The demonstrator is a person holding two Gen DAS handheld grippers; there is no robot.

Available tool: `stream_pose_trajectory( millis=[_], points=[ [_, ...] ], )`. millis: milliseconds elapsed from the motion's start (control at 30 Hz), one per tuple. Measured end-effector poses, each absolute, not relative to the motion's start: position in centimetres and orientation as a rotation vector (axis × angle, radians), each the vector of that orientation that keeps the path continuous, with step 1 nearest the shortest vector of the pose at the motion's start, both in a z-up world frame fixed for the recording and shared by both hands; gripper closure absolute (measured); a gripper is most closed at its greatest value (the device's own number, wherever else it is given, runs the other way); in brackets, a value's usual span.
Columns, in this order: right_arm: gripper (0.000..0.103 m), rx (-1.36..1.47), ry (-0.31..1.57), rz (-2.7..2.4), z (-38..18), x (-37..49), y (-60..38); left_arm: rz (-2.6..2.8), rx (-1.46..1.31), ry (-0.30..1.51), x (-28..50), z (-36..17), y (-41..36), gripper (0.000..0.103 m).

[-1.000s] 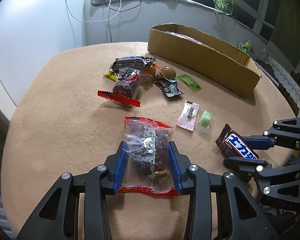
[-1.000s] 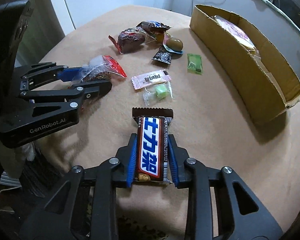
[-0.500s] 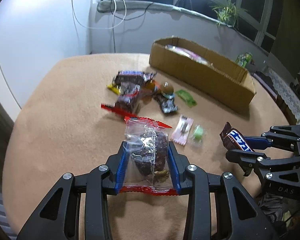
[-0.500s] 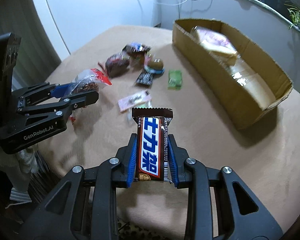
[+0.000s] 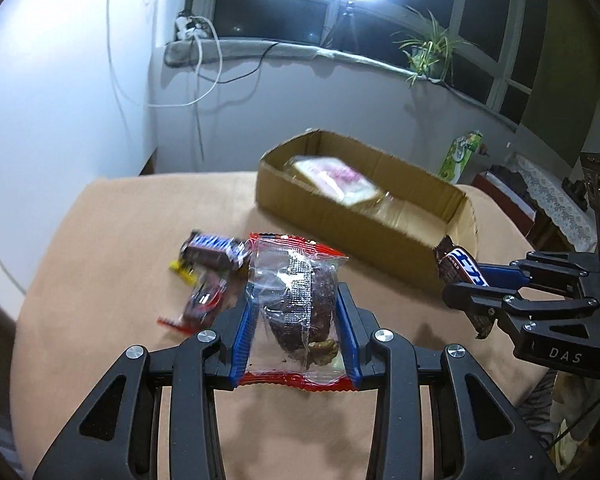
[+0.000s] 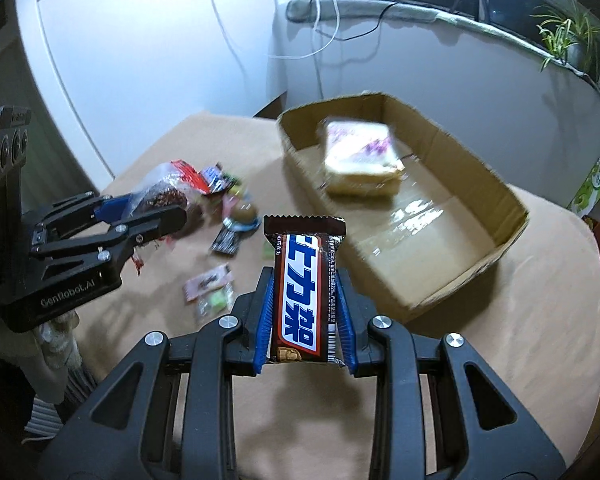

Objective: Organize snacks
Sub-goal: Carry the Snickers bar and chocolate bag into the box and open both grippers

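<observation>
You have two grippers, the left gripper and the right gripper, each carrying one snack; one cardboard box with one wrapped package inside; and one potted plant.

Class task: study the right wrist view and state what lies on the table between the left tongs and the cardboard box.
In the right wrist view, loose wrapped snacks lie scattered between the left tongs and the cardboard box.
</observation>
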State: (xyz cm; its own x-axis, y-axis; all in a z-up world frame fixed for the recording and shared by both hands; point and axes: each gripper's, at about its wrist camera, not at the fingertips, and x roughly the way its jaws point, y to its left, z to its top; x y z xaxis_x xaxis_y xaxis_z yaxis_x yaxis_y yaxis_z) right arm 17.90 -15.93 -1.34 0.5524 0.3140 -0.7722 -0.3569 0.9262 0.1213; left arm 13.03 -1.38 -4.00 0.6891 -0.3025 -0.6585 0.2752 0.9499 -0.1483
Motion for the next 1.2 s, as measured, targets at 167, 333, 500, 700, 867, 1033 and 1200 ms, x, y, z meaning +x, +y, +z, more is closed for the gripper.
stream_pose_trajectory(
  millis=[167, 333, 500, 700, 867, 1033, 1200],
  points=[
    [0.074, -0.035, 0.878, 0.376, -0.4, 19.8, -17.5, -0.354, -0.026, 0.732, 14.8, -3.2, -3.2, 0.067],
    [0.074, -0.016, 0.877, 0.346, -0.1, 22.3, -19.5, -0.386, -0.011, 0.727, 16.6, -2.4, -5.1, 0.067],
    [0.074, -0.025, 0.889, 0.318, -0.5, 24.5, -20.7, -0.422, -0.005, 0.733, 18.4, -2.1, -7.3, 0.067],
    [0.074, -0.033, 0.914, 0.283, -1.4, 26.6, -22.0, -0.461, 0.020, 0.763, 20.4, -2.4, -10.0, 0.067],
    [0.074, -0.032, 0.942, 0.265, -2.5, 27.9, -23.1, -0.477, 0.056, 0.797, 21.7, -2.9, -11.7, 0.067],
    [0.074, -0.016, 0.960, 0.257, -3.2, 28.7, -24.0, -0.487, 0.082, 0.824, 22.5, -3.1, -12.7, 0.067],
    [0.073, -0.013, 0.976, 0.250, -3.7, 29.2, -24.5, -0.492, 0.140, 0.858, 23.3, -3.6, -13.7, 0.066]
  ],
)
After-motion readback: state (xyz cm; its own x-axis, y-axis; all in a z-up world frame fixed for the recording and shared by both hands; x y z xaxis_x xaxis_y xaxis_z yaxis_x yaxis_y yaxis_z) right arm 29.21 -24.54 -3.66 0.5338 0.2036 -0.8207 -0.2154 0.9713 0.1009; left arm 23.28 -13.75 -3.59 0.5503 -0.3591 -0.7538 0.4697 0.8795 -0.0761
